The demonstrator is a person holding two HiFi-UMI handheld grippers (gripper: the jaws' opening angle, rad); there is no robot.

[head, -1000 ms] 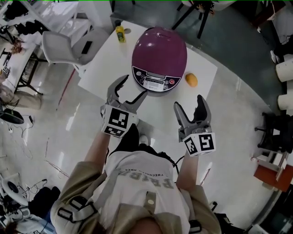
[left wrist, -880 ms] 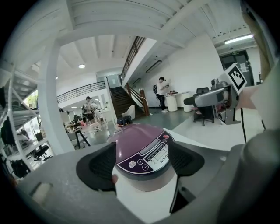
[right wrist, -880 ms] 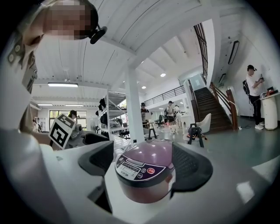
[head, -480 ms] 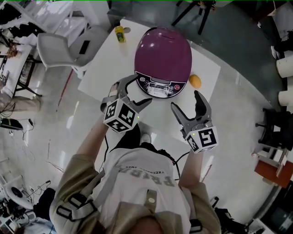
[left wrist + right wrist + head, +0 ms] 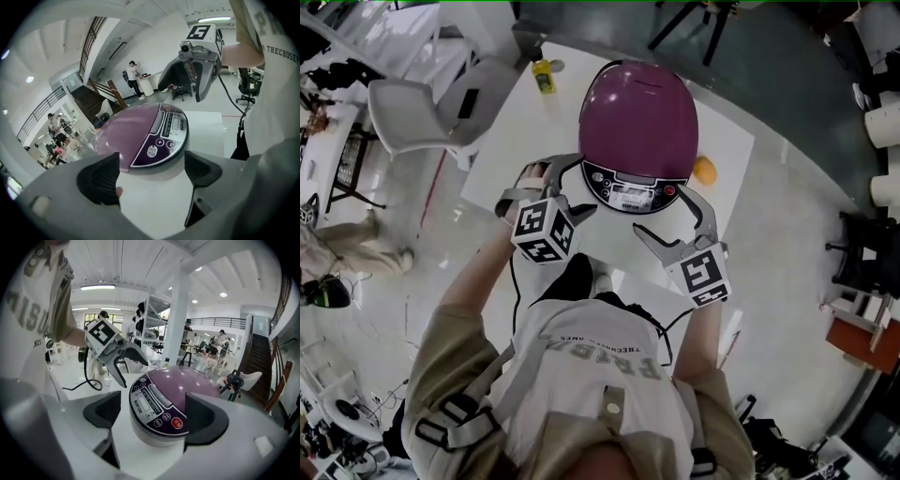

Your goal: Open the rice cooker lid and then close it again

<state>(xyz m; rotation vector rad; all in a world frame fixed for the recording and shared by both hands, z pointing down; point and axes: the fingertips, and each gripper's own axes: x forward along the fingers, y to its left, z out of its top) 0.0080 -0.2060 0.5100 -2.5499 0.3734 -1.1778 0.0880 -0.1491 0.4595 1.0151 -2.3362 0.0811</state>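
Cooker (image 5: 639, 122), upper centre, lid (image 5: 639, 103) shut. My left gripper (image 5: 572, 186) (jaws just widened, nothing between) and right gripper (image 5: 667, 217) flank its panel (image 5: 633, 192), both agape, empty. Best next, I judge: steady the body, press the release bar (image 5: 161, 395) squarely.

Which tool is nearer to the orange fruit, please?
Right. The right tool is at the rice cooker, front right, near the orange fruit; the left tool, its empty jaws just opened wider, is front left, farther off.
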